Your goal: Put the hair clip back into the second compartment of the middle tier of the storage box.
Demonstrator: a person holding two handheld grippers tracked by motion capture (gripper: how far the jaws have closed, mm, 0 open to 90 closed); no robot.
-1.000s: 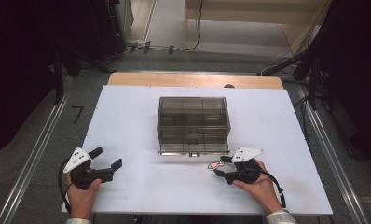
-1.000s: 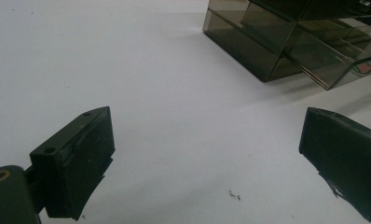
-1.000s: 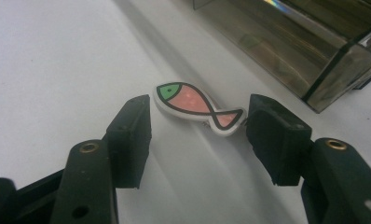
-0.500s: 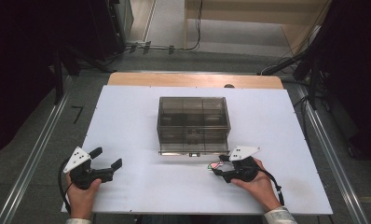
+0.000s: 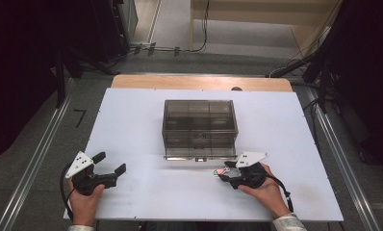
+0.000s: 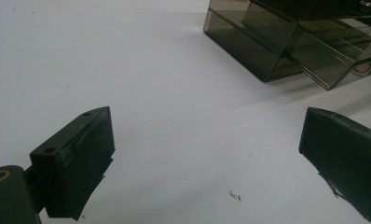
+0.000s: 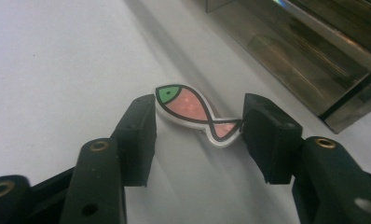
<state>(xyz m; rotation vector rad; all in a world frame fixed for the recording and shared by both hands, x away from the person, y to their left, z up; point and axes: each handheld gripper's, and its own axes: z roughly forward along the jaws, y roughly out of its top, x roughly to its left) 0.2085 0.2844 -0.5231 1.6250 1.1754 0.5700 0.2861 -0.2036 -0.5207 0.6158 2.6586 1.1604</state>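
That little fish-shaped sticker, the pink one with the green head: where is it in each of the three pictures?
High view: the fish is a tiny pink speck at the right gripper tips, just in front of the smoky plastic box.
Left gripper view: I cannot make it out.
Right gripper view: the fish lies flat on the white table, centre, between the two jaws.
Shared landmark: the box.

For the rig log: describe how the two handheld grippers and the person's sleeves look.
Both grippers, left gripper and right gripper, are black, with two blocky jaws, a grey three-cornered plate dotted black on top and a black trailing cable. Brass-ringed holes mark the jaw arms. Light sleeve cuffs show at the wrists.
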